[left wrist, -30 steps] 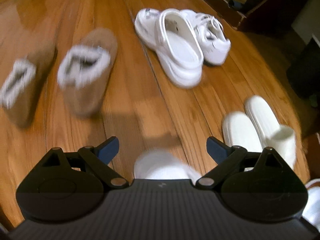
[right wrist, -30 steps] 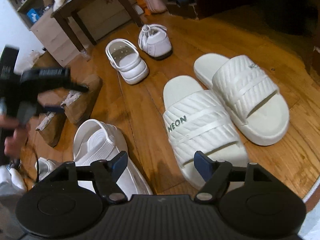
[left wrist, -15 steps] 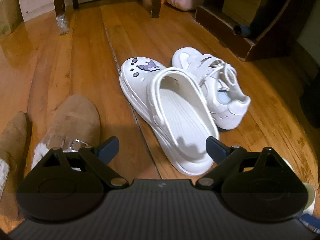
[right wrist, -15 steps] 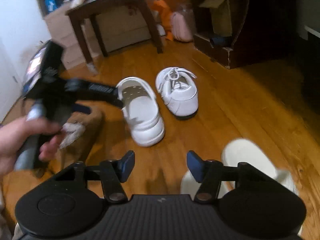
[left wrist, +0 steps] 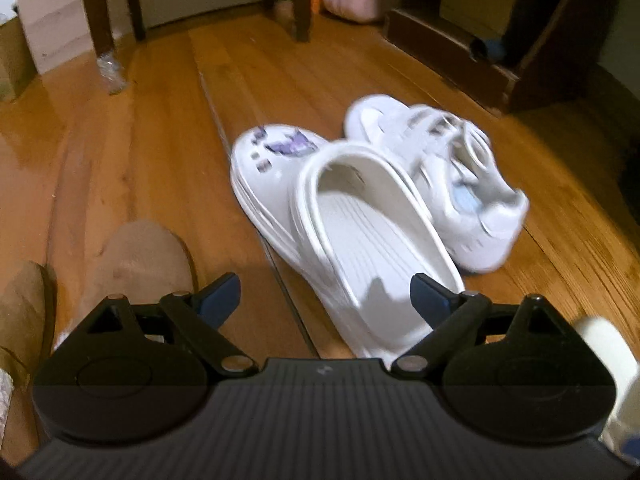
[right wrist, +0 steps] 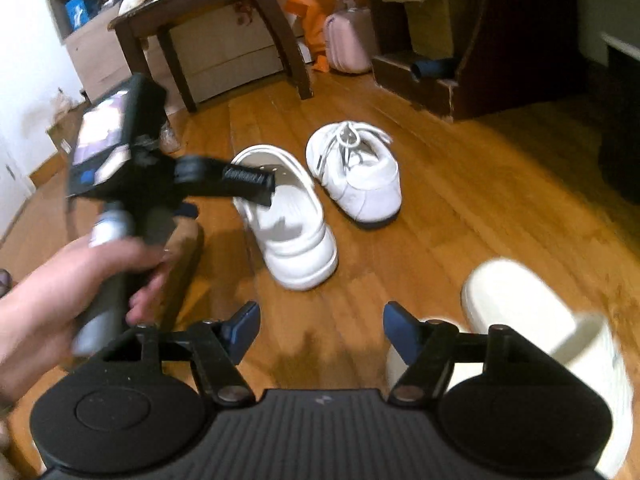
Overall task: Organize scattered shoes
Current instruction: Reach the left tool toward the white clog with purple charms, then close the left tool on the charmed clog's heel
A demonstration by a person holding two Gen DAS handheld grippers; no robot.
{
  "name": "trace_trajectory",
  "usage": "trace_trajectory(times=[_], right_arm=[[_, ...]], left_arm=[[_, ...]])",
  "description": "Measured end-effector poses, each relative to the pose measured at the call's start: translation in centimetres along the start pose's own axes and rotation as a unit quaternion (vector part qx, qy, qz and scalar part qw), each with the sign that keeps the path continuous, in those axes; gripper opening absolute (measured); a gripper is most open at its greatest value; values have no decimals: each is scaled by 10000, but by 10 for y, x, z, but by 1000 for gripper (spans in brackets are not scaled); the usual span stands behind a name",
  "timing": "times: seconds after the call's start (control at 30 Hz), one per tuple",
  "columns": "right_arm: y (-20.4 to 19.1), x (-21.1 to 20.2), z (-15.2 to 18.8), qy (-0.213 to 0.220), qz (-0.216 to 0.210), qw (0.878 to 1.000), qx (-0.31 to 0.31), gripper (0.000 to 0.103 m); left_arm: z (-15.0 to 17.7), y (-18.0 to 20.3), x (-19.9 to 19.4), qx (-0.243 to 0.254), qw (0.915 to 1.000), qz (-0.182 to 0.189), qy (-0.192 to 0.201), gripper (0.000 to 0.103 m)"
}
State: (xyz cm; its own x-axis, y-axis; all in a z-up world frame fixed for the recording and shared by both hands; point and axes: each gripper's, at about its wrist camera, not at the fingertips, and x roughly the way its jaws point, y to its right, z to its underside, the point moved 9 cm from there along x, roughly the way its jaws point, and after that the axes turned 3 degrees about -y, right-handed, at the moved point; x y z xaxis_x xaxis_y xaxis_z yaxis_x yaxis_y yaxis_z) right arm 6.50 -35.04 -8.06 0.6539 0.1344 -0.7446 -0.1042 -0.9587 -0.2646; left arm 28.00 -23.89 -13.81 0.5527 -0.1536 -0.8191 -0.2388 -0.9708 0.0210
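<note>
A white clog [left wrist: 360, 236] with purple charms lies on the wood floor, heel toward me, and a white laced sneaker [left wrist: 452, 176] sits beside it on the right. My left gripper [left wrist: 326, 296] stands open just above the clog's heel, nothing between its fingers. In the right wrist view the same clog [right wrist: 288, 216] and sneaker [right wrist: 356, 176] lie ahead. My right gripper [right wrist: 320, 330] hangs over bare floor, jaws opening and empty. A hand holds the left gripper [right wrist: 248, 180] over the clog. A cream slide [right wrist: 548, 340] lies at lower right.
Two tan fur-lined slippers [left wrist: 140, 264] lie at lower left. A dark wooden table [right wrist: 208, 24] stands at the back, with a pink case [right wrist: 348, 40] and an orange bag [right wrist: 308, 8] beside it. A dark cabinet base [left wrist: 480, 52] borders the floor at right.
Both grippers swung away from the tan slippers and cream slides toward the clog and sneaker, which now lie closer. The left gripper has come in over the clog.
</note>
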Motion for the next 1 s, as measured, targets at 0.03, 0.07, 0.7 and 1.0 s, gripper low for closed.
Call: trace_trajectory(times=[0.03, 0.07, 0.7, 1.0], right_arm=[[-2, -9, 6, -80, -107, 9999, 44, 69], [-3, -15, 10, -99, -145, 9998, 45, 69], [12, -55, 52, -462, -270, 9975, 468, 79], [27, -62, 57, -529, -385, 9955, 681, 80]], left_arm=[[-5, -1, 4, 33, 9999, -99, 49, 93], [-8, -1, 7, 54, 9998, -167, 91, 93], [22, 10, 34, -1021, 9916, 537, -580, 17], [87, 20, -12, -1284, 9681, 1508, -1536, 13]])
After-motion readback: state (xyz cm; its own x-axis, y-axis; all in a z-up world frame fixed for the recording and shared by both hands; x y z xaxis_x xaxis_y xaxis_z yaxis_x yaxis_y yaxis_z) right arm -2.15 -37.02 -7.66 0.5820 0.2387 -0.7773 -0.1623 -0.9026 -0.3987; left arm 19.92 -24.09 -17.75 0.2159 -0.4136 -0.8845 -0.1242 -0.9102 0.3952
